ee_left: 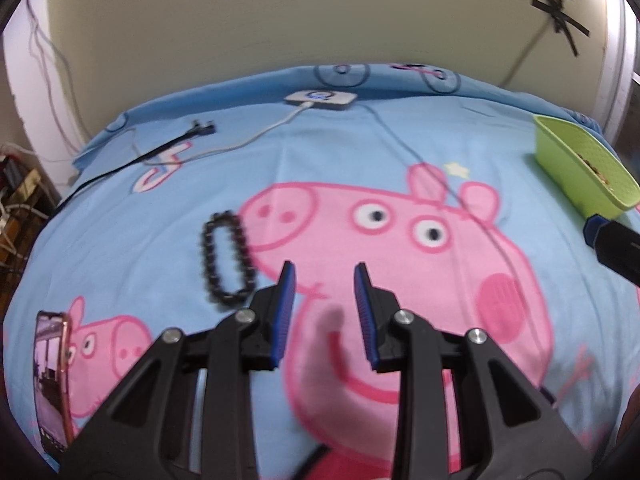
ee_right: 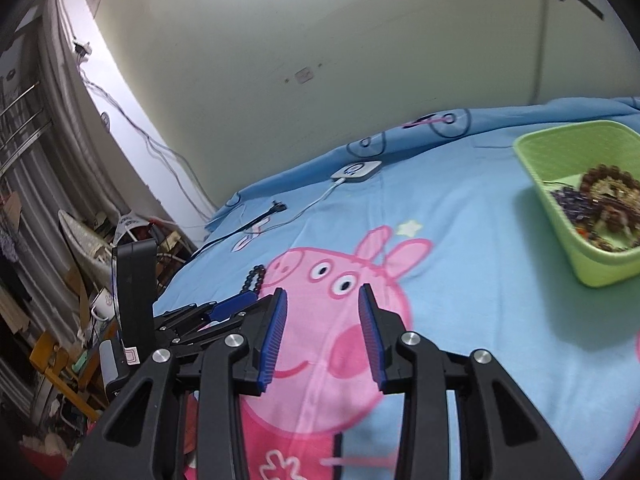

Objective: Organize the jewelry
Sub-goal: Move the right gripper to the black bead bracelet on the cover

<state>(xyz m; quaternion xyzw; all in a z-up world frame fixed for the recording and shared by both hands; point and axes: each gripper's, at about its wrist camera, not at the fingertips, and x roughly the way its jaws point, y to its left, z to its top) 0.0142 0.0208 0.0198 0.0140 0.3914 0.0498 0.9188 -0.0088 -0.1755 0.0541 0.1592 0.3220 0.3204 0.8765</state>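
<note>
Left wrist view: black bead bracelet lies as a flat oval loop on sheet, just left of left gripper, fingers parted, empty. Right gripper likewise parted, empty.

Left hand-held gripper: black plastic linkage arms, silver screws at pivots, ribbed blue pads on fingers. Right hand-held gripper: same build, same blue pads.

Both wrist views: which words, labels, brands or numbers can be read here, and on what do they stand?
No text can be read.
Blue sheet: pink letter-like print, partly folded, not certain.
White device: blue round symbol only, no words.
Phone: screen too blurred.
Wall plate: too small.
</note>
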